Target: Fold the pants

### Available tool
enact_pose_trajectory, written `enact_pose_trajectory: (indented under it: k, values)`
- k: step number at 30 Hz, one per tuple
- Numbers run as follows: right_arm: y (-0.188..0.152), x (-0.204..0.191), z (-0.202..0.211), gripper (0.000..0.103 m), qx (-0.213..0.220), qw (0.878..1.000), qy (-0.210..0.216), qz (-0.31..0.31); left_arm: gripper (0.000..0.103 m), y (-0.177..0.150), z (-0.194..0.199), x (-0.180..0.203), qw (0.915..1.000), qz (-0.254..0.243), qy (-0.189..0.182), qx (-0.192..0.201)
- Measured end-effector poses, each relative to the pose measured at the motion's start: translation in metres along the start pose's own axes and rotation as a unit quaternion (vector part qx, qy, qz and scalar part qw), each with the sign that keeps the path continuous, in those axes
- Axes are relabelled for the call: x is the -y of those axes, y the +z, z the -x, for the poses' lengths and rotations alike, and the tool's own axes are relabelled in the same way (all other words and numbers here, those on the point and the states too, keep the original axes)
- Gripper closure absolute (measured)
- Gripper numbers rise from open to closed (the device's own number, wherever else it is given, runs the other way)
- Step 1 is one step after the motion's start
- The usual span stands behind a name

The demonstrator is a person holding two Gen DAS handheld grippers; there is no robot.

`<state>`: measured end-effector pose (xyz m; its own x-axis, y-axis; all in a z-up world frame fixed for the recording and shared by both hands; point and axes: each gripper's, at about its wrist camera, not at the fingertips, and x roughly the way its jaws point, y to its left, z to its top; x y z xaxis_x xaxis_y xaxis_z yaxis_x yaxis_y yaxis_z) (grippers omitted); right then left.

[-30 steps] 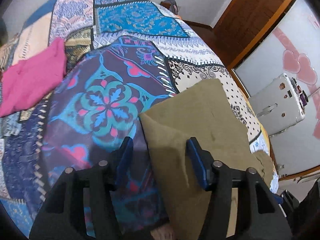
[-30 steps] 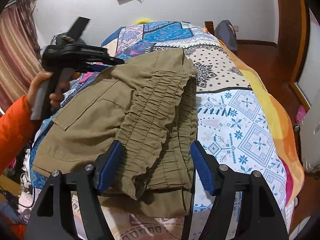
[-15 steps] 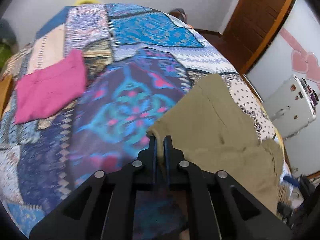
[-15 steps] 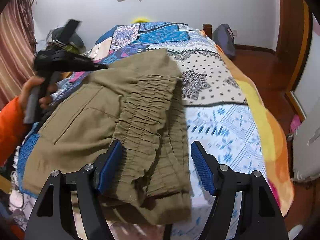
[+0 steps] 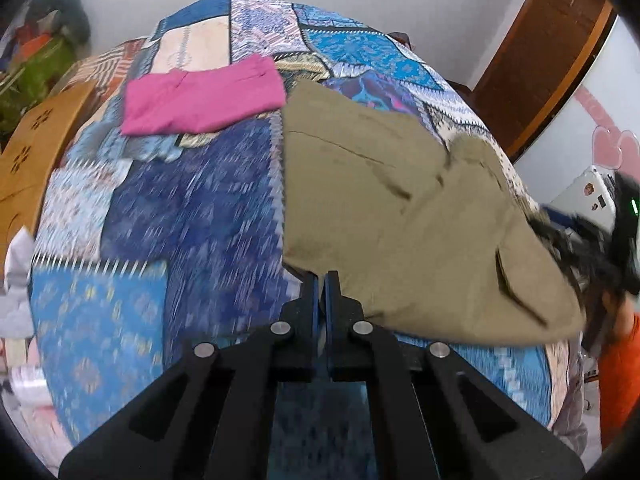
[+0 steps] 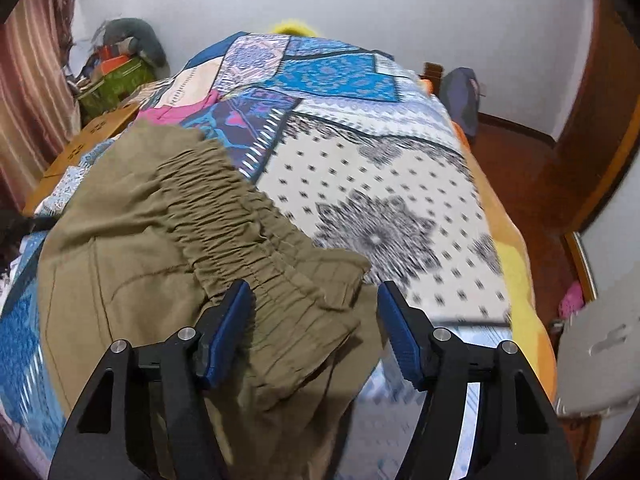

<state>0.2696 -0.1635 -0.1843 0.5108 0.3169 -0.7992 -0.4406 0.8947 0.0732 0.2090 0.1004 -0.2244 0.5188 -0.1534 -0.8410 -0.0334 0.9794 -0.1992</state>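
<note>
The bed (image 6: 400, 184) fills the room, spread with a patchwork cover (image 5: 192, 216) of blue, purple and white panels. Across its near side lie the olive pants (image 5: 400, 208), partly folded, the gathered elastic waistband (image 6: 224, 216) bunched up toward the right gripper (image 6: 314, 332). Beyond them, farther up the bed, a folded pink garment (image 5: 200, 100) rests flat on the cover.

The right gripper stands fairly wide, its jaws having just drawn in a little, with the waistband's end lying between them; the pads do not seem to press on the cloth, though blur makes that hard to judge. The left gripper (image 5: 321, 280) is pinched tight on the near edge of the pants, a sliver of olive fabric caught at its tips.
</note>
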Motion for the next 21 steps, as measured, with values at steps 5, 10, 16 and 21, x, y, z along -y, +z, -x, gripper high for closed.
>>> enact_pose_trajectory:
  k: [5,10,16,21]
  values:
    - [0.010,-0.008,0.008,0.042,0.000,1.000,0.016,-0.002,0.100,-0.024,0.015,-0.001,1.0000,0.000,0.000,-0.006]
    - [0.009,-0.019,0.041,0.042,0.030,0.999,0.027,0.000,0.098,-0.018,0.043,0.005,0.9993,-0.033,0.014,0.011]
    - [0.001,-0.042,0.073,0.042,0.057,0.997,0.053,0.018,0.098,0.008,0.084,0.027,0.9938,-0.070,0.031,0.081]
    - [0.000,-0.063,0.074,0.042,0.065,0.994,0.083,0.026,0.098,0.025,0.081,0.062,0.9908,-0.099,-0.035,0.085]
